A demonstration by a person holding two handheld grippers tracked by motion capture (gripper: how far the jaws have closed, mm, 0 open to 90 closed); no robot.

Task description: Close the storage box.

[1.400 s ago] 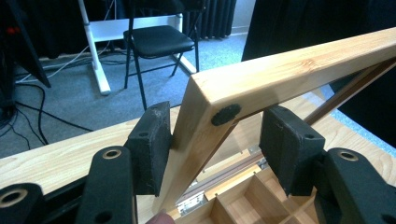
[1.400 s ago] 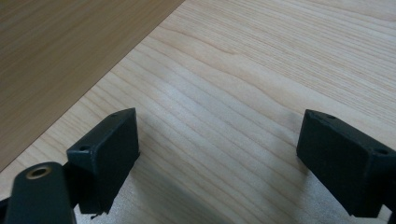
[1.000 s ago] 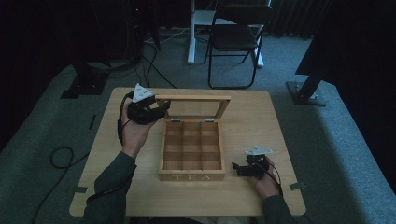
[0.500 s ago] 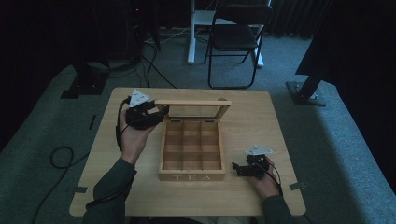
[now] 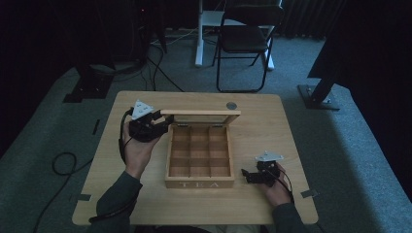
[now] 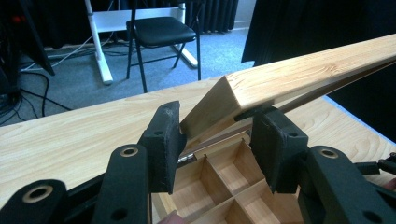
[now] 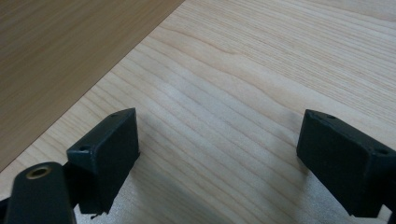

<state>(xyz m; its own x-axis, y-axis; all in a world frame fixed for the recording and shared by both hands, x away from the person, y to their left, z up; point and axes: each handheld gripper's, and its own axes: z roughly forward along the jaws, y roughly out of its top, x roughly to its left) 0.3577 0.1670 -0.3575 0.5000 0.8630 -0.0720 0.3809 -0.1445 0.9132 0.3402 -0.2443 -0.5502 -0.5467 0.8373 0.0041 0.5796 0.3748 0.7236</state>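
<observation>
High view dim and underexposed, surroundings near black, only the pale rectangular wooden table [image 5: 272, 136] reads clearly; slightly soft, low detail. Left gripper view brighter, daylight-like light on the light pine hinged lid [image 6: 299, 77], black foam-padded jaws sharp. Right gripper view evenly lit; soft jaw shadows on the tabletop, near black jaw edges slightly blurred, no glare.

One table [image 5: 272, 141]; one tea box [image 5: 199, 183]; one chair [image 5: 245, 41]; two grippers [image 5: 158, 127] [image 5: 248, 175].
</observation>
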